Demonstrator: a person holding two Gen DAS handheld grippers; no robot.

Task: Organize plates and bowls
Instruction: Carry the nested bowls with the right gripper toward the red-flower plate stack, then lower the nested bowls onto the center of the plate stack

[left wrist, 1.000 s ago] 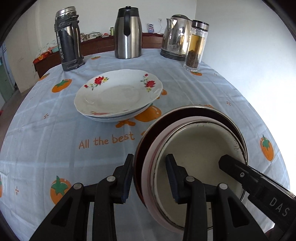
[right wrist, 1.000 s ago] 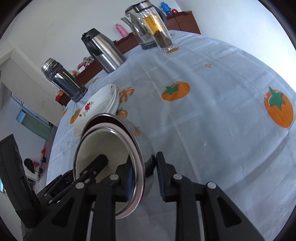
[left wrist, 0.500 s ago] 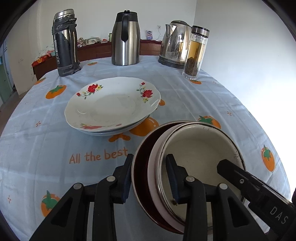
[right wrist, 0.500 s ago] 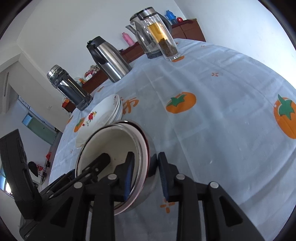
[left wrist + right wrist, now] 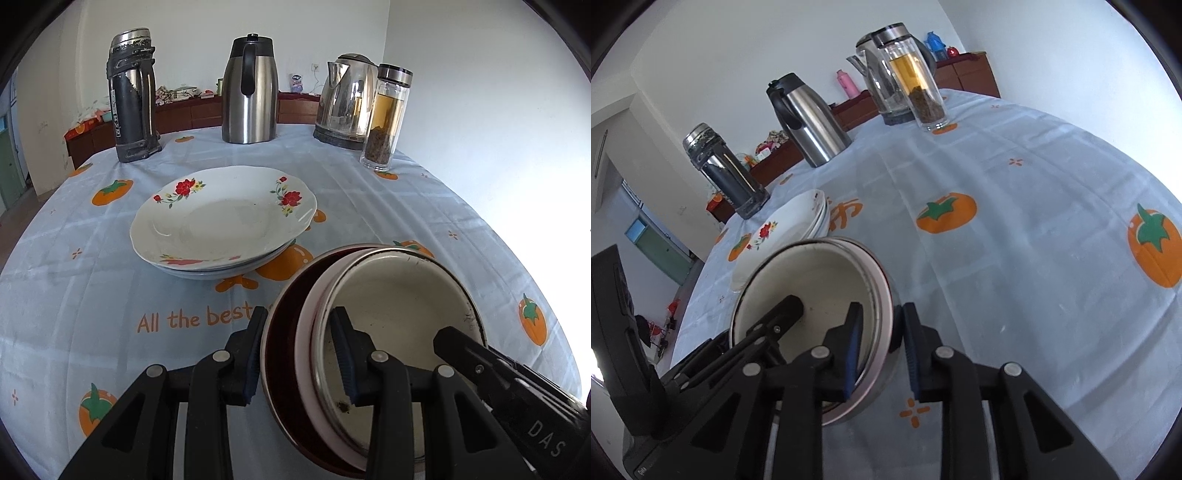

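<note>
A nested stack of bowls (image 5: 402, 317), cream inside with pink and dark red ones around it, is held between both grippers above the table. My left gripper (image 5: 299, 354) is shut on the stack's left rim. My right gripper (image 5: 881, 350) is shut on its right rim (image 5: 882, 295). The right gripper's finger shows in the left wrist view (image 5: 480, 358). A stack of white floral plates (image 5: 221, 218) lies on the tablecloth beyond the bowls, also in the right wrist view (image 5: 786, 229).
At the table's far side stand a dark thermos (image 5: 131, 96), a steel carafe (image 5: 251, 92), an electric kettle (image 5: 343, 99) and a glass tea bottle (image 5: 386, 118). The tablecloth (image 5: 92, 295) is pale blue with orange persimmons. A wooden cabinet (image 5: 192, 114) runs behind.
The bowl stack, held by both grippers, has tipped from steeply tilted to nearly level and has come lower and closer to the tablecloth. The plates have not moved.
</note>
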